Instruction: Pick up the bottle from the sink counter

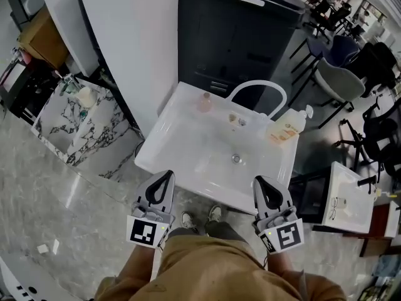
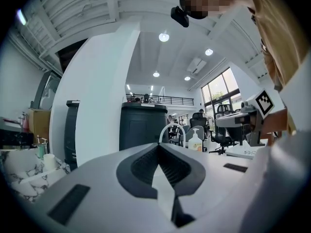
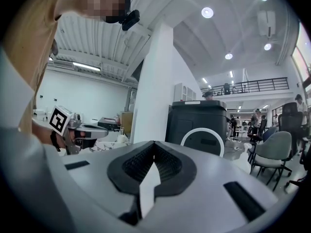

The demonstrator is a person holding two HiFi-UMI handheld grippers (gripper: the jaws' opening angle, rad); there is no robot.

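While the person stands at the front of the white sink counter [image 1: 188, 137], both grippers point across it with their tips by the near rim. Left gripper [image 1: 164, 179] — jaws pressed together with nothing between them; its own view shows the ribbed pads meeting at the tip. Right gripper [image 1: 260, 184] is the same, jaws together and empty.

The bottle [image 1: 287, 128], a pump type with an orange label, stands upright on the counter's far right corner. It is just right of the white arched faucet [image 1: 257, 85] and well apart from both grippers. A smaller pinkish container [image 1: 205, 102] sits on the back ledge left of the faucet — can't tell what it is. The drain [image 1: 236, 158] sits mid-basin.

Behind the sink is a dark cabinet [image 1: 233, 36]. To the left is a marble-patterned basin [image 1: 59, 130]. Off to the right are office chairs [image 1: 339, 80] and another white counter [image 1: 351, 196].
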